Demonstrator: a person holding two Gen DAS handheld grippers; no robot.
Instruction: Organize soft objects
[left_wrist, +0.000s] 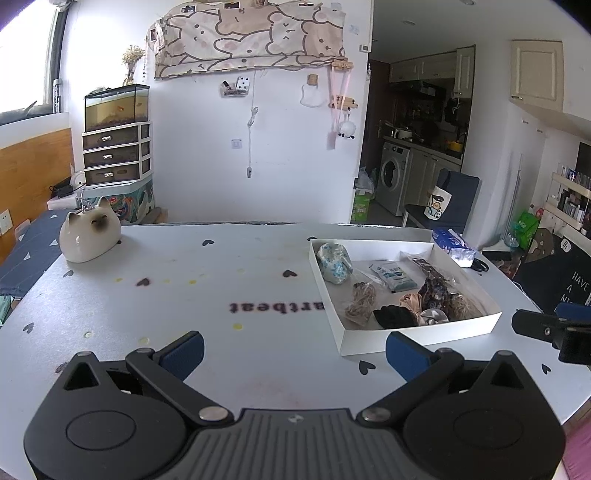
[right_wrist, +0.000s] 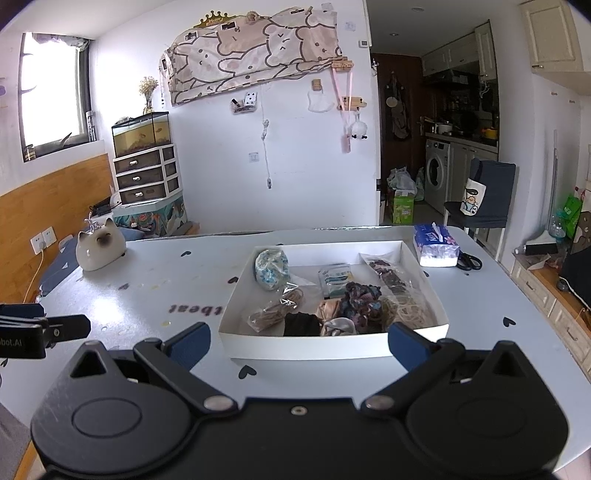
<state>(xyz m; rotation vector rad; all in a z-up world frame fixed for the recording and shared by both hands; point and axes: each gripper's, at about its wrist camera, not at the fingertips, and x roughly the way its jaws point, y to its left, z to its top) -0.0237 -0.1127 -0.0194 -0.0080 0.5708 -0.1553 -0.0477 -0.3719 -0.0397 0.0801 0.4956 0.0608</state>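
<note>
A shallow white box (left_wrist: 417, 338) (right_wrist: 306, 347) sits on the table and holds several soft items: a blue-and-white floral pouch (left_wrist: 334, 264) (right_wrist: 271, 268), a black scrunchie (left_wrist: 393, 316) (right_wrist: 301, 324), a dark floral scrunchie (right_wrist: 360, 301), a tan bundle in plastic (left_wrist: 360, 299) (right_wrist: 275, 312) and a wipes packet (left_wrist: 395, 275) (right_wrist: 335, 278). My left gripper (left_wrist: 295, 352) is open over bare table, left of the box. My right gripper (right_wrist: 299, 345) is open, straddling the box's near wall, with nothing held.
A ceramic cat figure (left_wrist: 89, 234) (right_wrist: 99, 248) stands at the table's far left. A tissue pack (right_wrist: 436, 245) and black scissors (right_wrist: 469, 261) lie right of the box. A chair (right_wrist: 484, 199) stands beyond the table's far edge.
</note>
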